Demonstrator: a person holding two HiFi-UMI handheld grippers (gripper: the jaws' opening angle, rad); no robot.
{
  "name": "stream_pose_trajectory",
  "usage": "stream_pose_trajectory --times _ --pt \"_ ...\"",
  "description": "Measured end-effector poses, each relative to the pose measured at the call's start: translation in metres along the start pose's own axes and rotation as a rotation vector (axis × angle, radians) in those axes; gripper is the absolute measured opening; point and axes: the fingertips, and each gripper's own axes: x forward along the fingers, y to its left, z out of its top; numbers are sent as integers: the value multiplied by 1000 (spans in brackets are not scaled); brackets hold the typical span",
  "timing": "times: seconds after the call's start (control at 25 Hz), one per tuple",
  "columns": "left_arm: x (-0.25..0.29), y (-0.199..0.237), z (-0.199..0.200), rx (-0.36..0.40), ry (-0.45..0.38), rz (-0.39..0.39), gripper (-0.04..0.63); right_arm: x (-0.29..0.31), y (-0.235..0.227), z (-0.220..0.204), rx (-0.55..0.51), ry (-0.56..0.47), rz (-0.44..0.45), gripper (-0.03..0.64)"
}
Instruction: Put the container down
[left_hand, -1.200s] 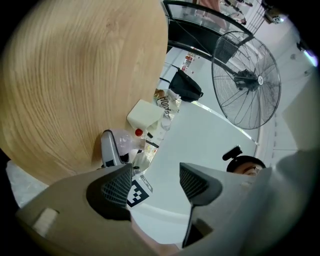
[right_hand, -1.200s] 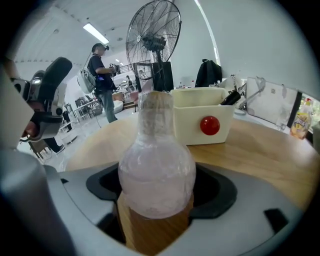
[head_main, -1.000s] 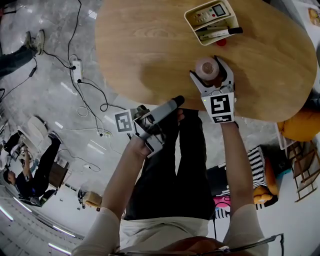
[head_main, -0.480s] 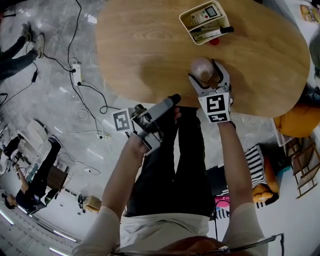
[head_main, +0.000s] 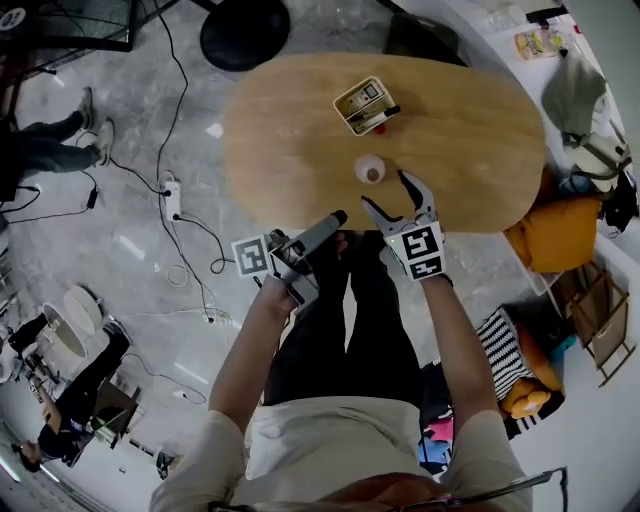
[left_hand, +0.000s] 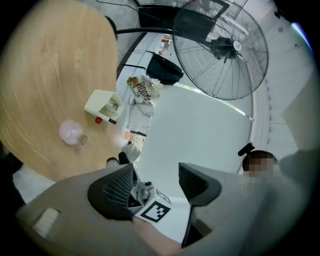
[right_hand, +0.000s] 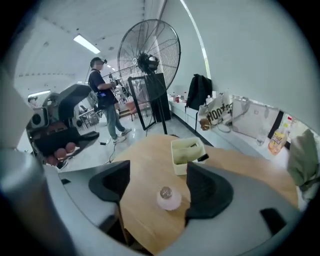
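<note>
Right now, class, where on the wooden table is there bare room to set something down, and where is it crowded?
Free: the wide left end of the table, left of the tray and the pink container; also the right end, past both. Crowded: the middle strip, tray and container close together.

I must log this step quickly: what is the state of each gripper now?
Left gripper: open, empty.
Right gripper: open, jaws closing slightly, empty; the container stands free on the table.
</note>
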Motion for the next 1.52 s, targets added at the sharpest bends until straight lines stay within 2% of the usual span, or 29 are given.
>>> stream_pose_trajectory --times 0.12,0.24,0.32,0.52,0.88,1.12,1.52 --pt "7 -42 -23 102 67 22 266 -53 9 44 16 -61 -28 320" --pt "2 -83 -49 195 112 64 245 -108 29 83 17 -108 -55 244" --pt "-4 -111 -64 271 125 96 217 -144 44 107 16 -130 -71 230" --pt "-15 -184 -92 588 159 168 152 -223 76 153 -33 -173 -111 192" --pt "-29 -279 -154 1015 180 291 91 -348 104 215 -69 -282 -139 105" --pt "-22 -312 -200 1194 111 324 64 -410 107 218 -126 -326 -140 59" --pt "-24 -345 -272 1367 11 356 35 -480 126 209 -188 -400 -43 5"
